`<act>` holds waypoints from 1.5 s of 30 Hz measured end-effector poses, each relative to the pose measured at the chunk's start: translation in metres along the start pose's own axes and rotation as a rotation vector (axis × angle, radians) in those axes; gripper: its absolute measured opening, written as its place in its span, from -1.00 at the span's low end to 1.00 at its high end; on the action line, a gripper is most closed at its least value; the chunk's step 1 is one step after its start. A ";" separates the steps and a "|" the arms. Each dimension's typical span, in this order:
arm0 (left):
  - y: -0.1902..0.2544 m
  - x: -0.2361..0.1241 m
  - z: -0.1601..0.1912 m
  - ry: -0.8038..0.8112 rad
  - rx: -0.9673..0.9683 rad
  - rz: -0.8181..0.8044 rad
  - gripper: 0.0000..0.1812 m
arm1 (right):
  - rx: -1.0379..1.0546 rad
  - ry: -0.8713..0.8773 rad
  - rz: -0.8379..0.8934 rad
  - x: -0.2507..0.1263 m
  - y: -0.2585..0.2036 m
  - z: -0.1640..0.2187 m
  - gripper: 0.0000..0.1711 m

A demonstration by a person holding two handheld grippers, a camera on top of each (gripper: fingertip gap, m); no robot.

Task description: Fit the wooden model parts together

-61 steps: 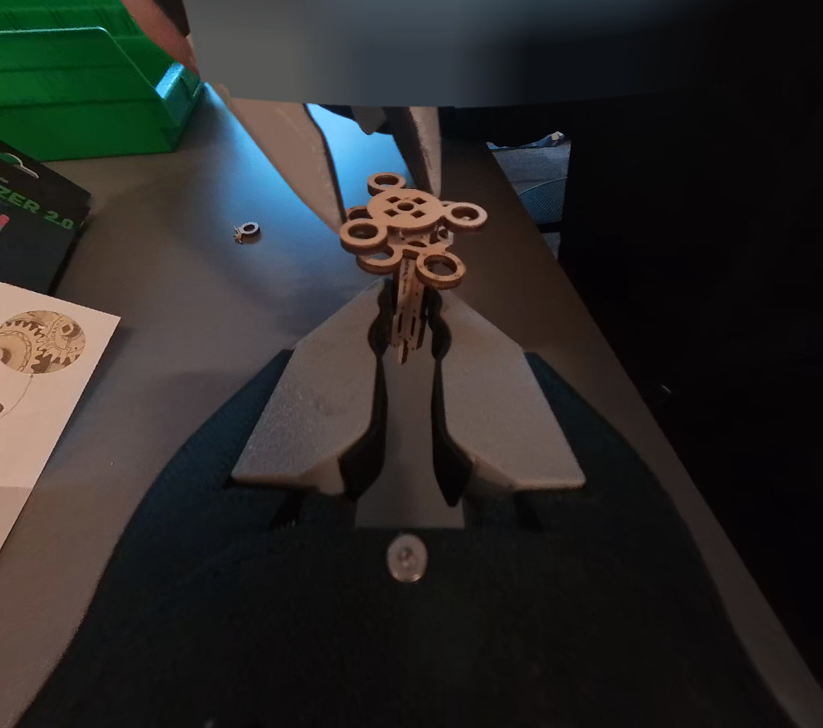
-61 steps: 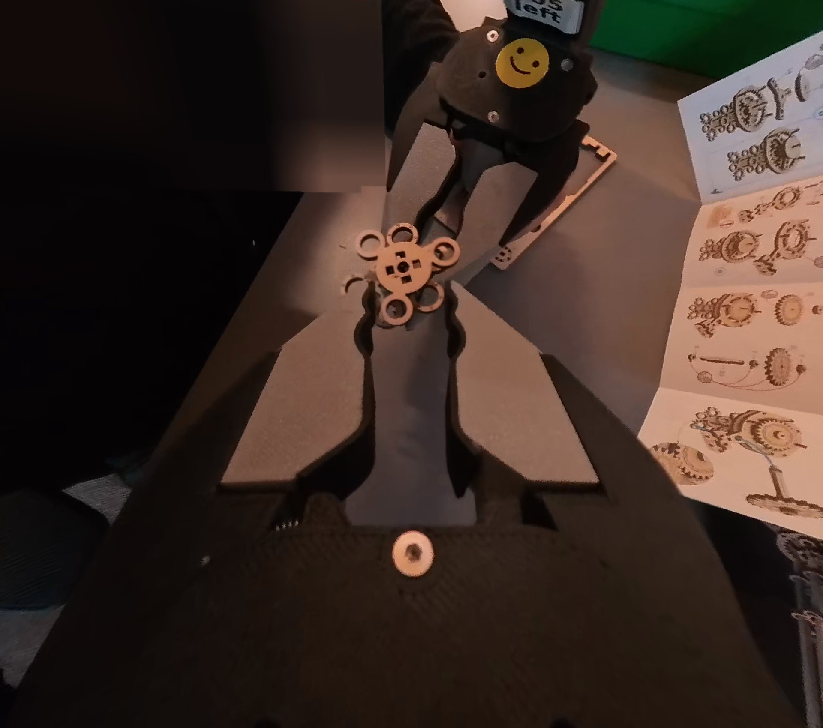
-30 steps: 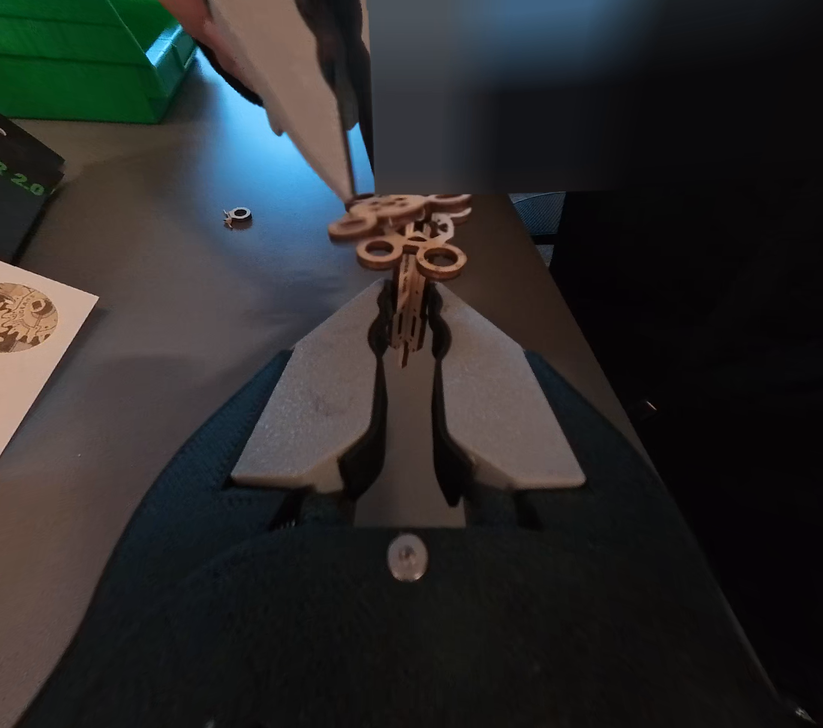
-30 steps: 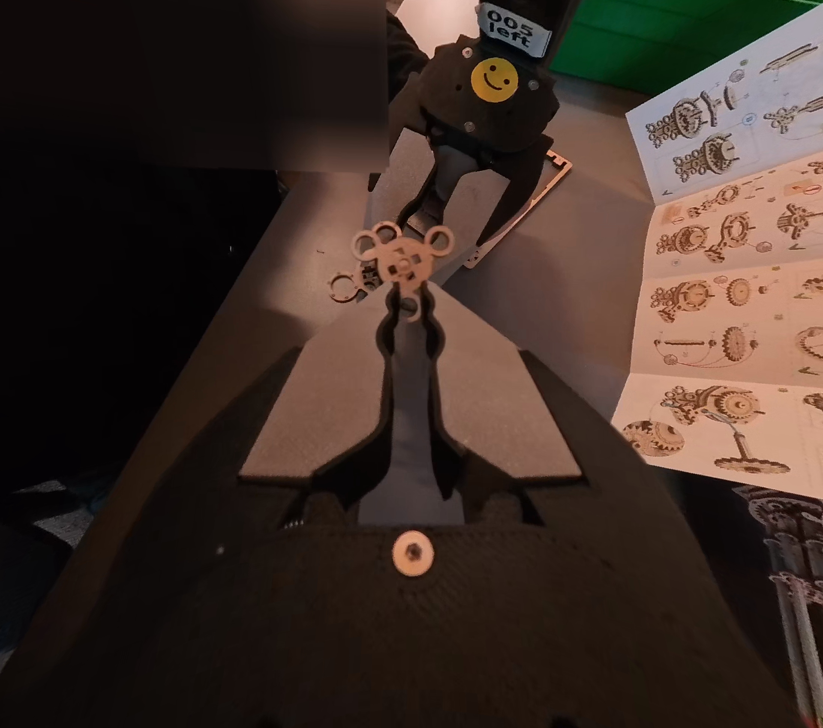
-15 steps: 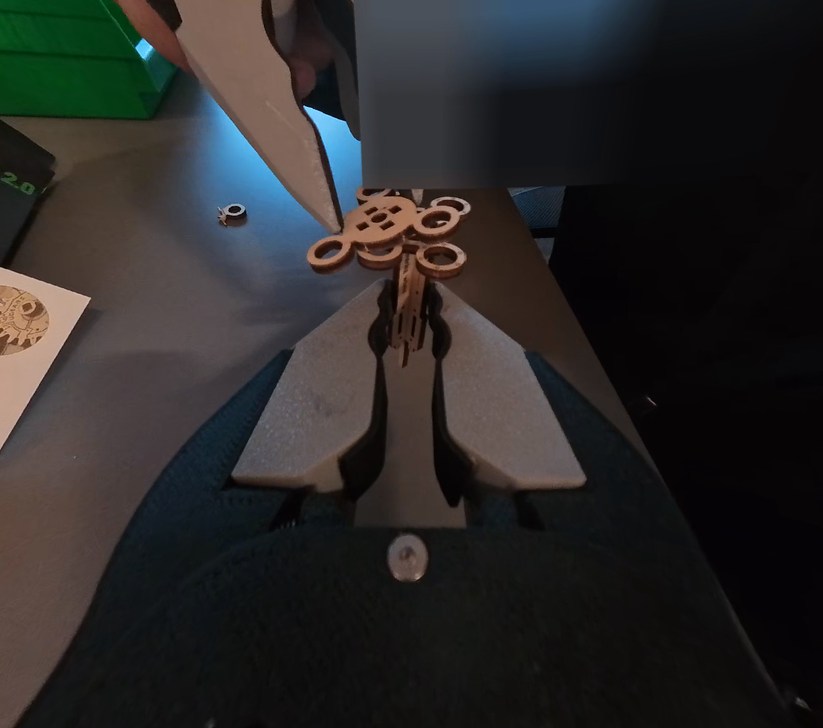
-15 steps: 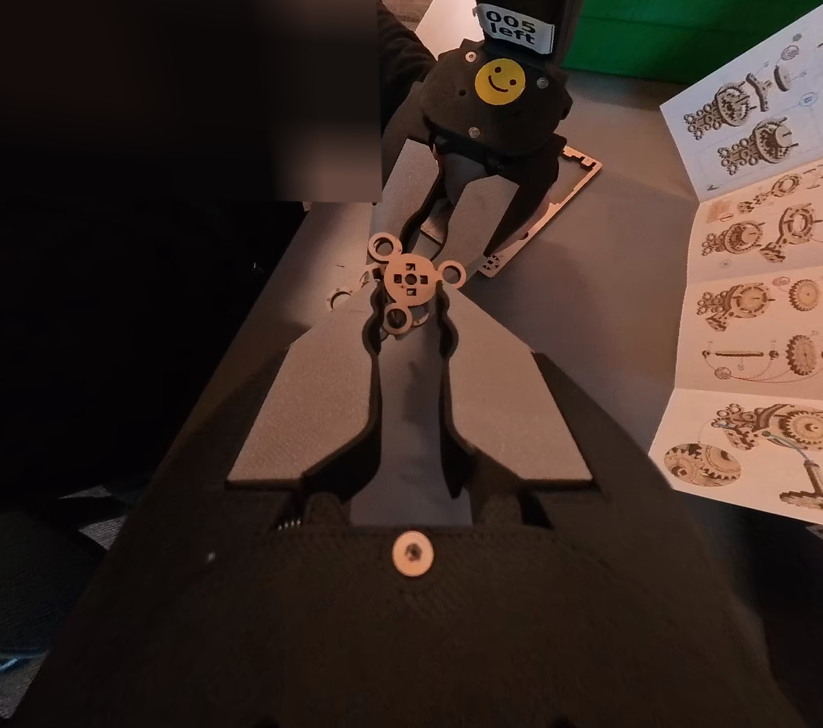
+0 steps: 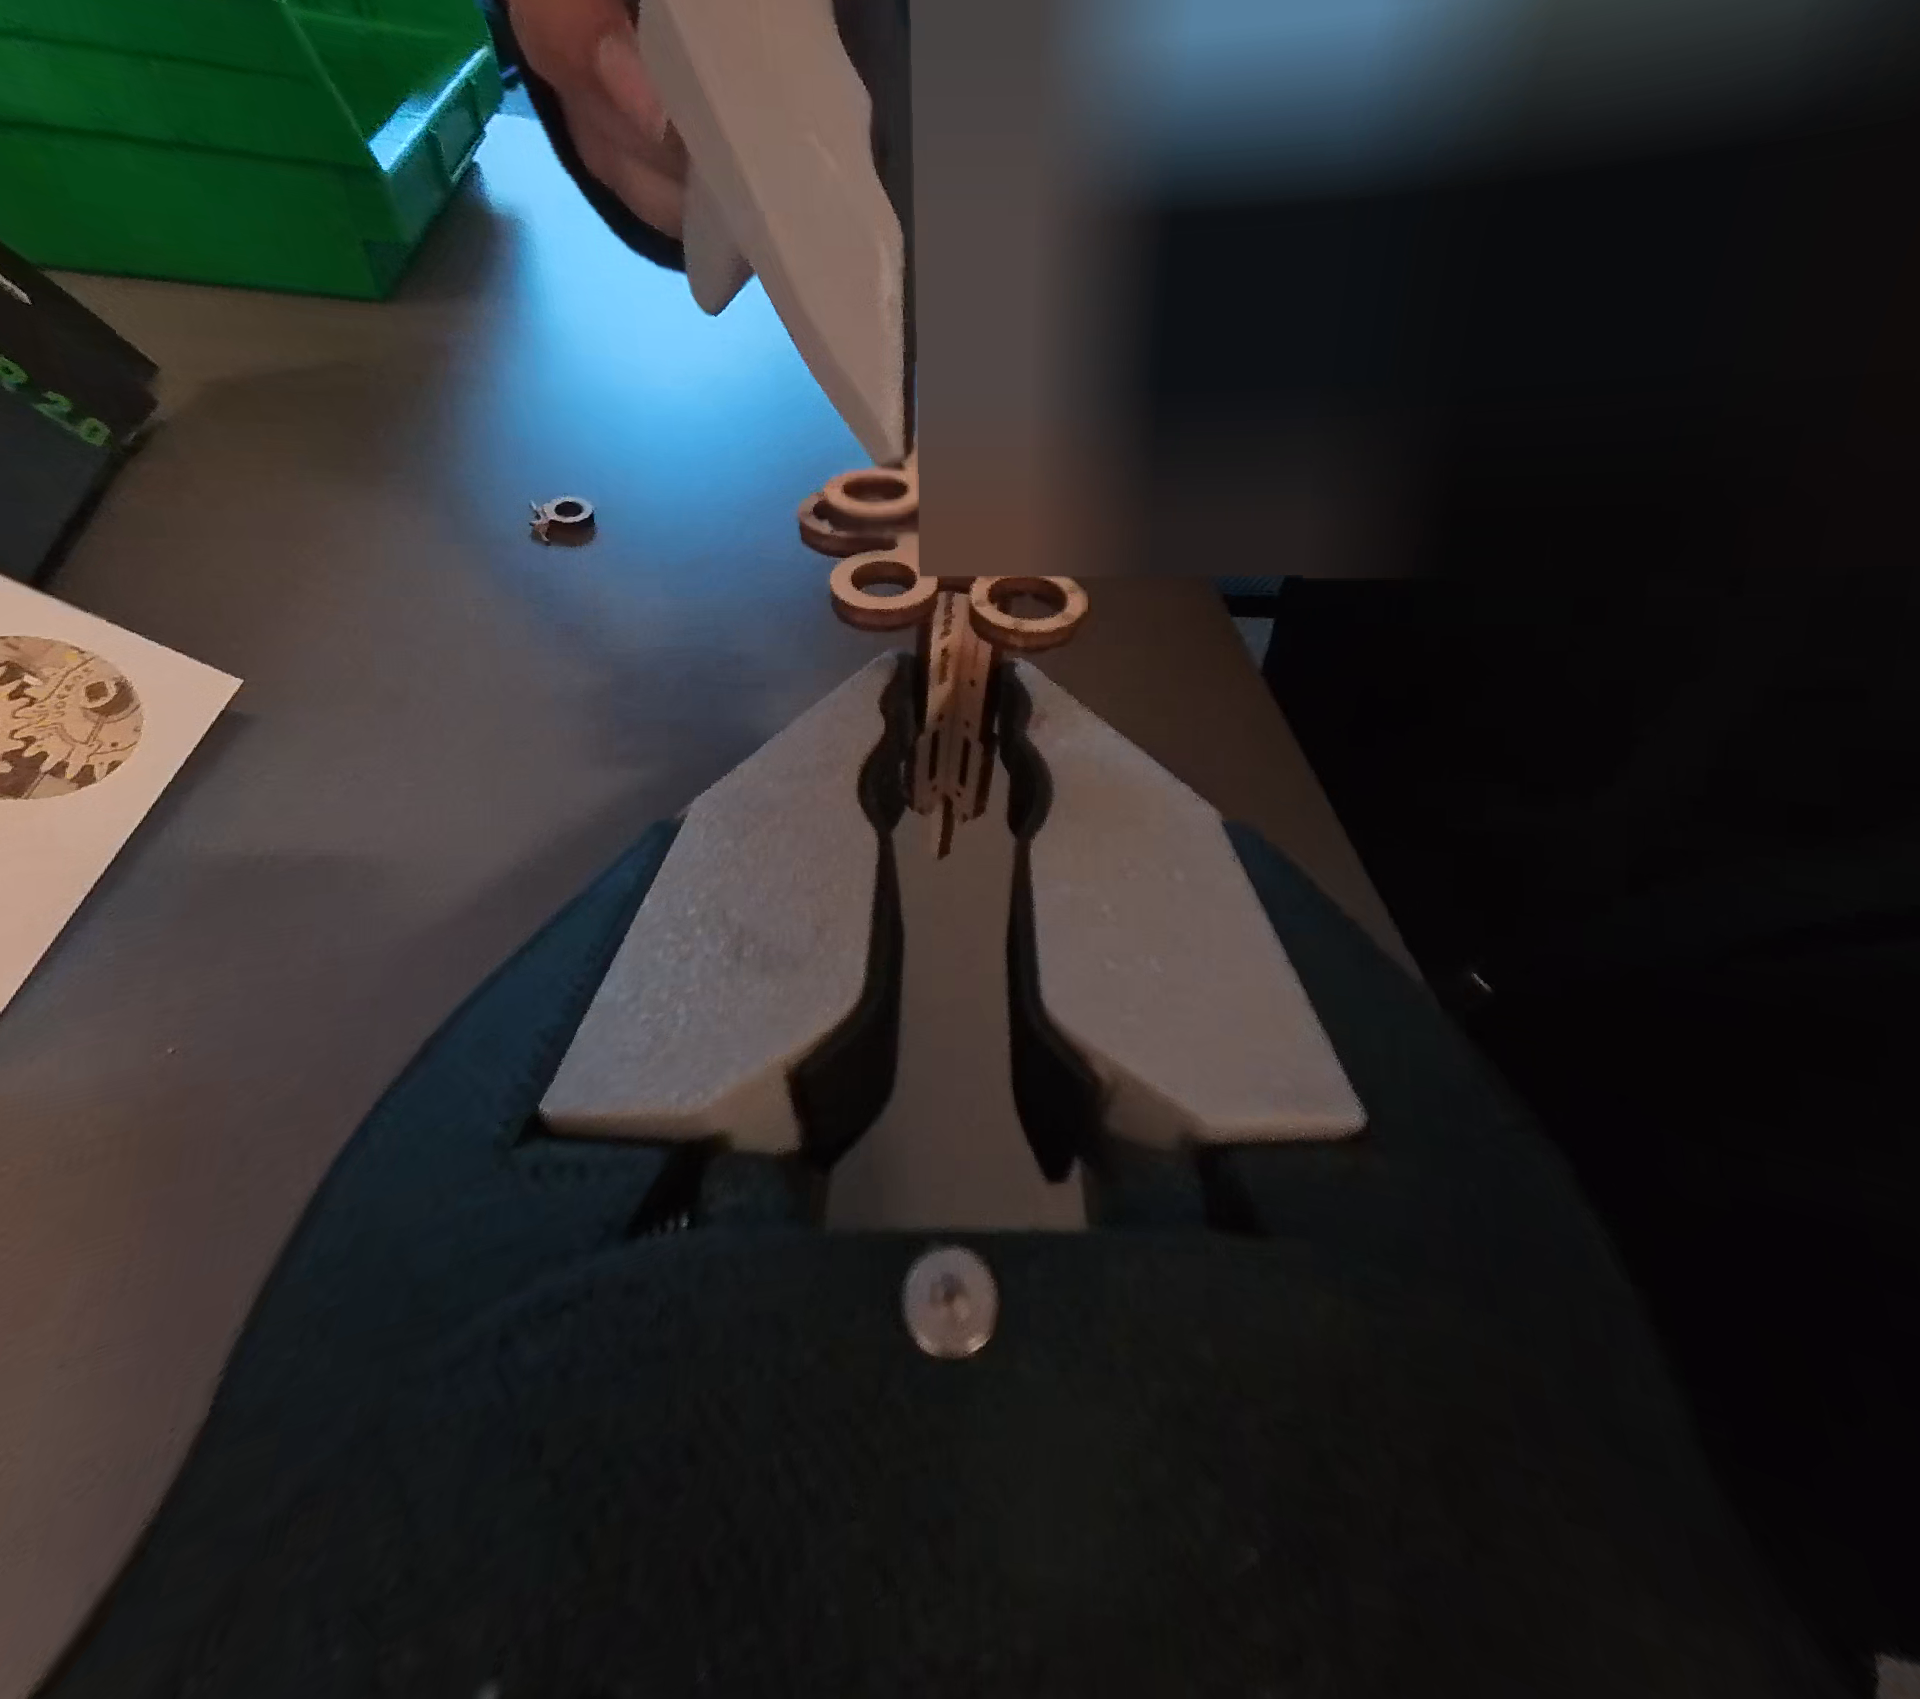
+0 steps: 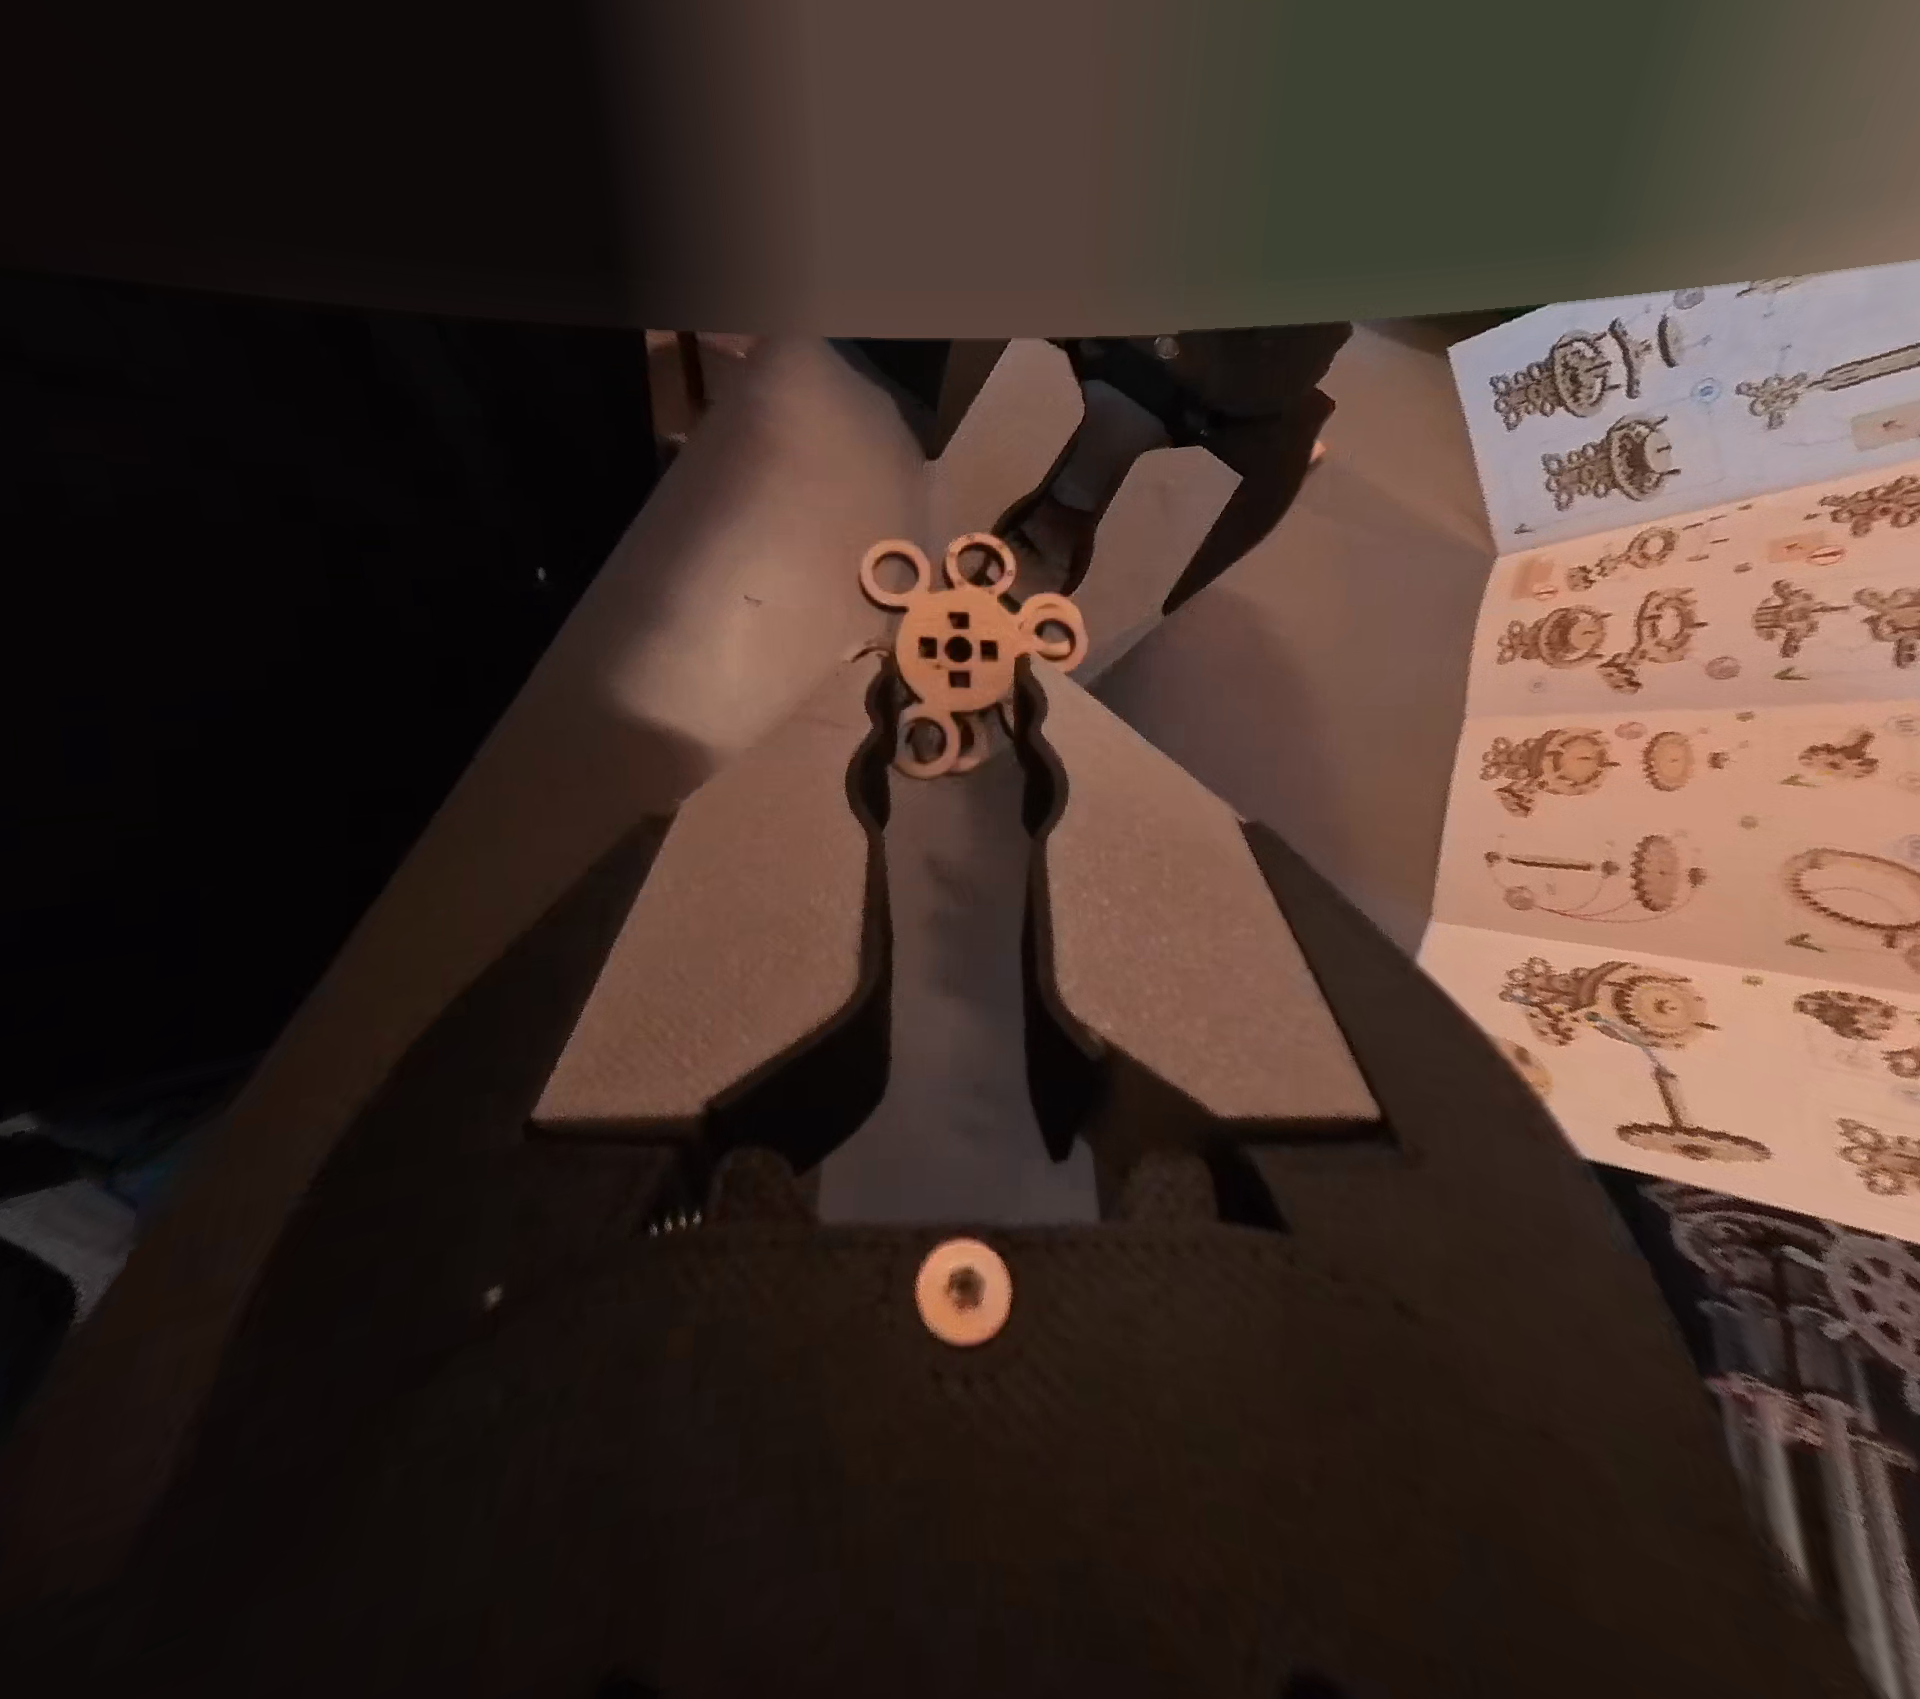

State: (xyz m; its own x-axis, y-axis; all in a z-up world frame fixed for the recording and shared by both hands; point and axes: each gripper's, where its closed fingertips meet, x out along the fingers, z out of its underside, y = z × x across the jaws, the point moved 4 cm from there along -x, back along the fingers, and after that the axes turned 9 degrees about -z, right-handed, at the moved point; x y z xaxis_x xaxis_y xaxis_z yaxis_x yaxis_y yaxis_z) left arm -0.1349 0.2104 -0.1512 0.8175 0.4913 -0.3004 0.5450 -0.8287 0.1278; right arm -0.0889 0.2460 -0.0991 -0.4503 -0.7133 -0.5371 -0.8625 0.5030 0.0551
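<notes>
Two grippers each pinch a part: left gripper [image 7: 954, 683] clamps the stem [image 7: 951, 740], right gripper [image 8: 954, 693] the disc [image 8: 954, 647]; they meet, seating unconfirmed.

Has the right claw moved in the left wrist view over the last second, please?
Yes. Against the small metal ring on the table, the right claw has shifted rightward, its tip now farther from the ring.
</notes>
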 end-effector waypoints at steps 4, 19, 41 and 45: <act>0.005 -0.002 -0.001 0.018 0.016 0.040 -0.86 | -0.058 -0.013 0.014 0.002 -0.004 -0.006 -0.79; 0.014 0.002 0.002 -0.003 0.097 0.043 -0.86 | -0.208 -0.144 0.074 0.009 -0.017 -0.011 -0.79; 0.016 0.003 0.004 -0.019 0.118 0.034 -0.86 | -0.254 -0.188 0.084 0.011 -0.021 -0.009 -0.79; 0.016 0.004 0.005 -0.029 0.124 0.032 -0.86 | -0.235 -0.199 0.067 0.011 -0.021 -0.008 -0.79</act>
State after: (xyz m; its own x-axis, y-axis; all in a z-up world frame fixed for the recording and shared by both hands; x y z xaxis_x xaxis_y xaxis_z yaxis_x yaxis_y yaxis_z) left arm -0.1235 0.1979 -0.1548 0.8272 0.4577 -0.3258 0.4902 -0.8714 0.0203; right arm -0.0774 0.2229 -0.0993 -0.4742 -0.5614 -0.6782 -0.8725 0.4025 0.2769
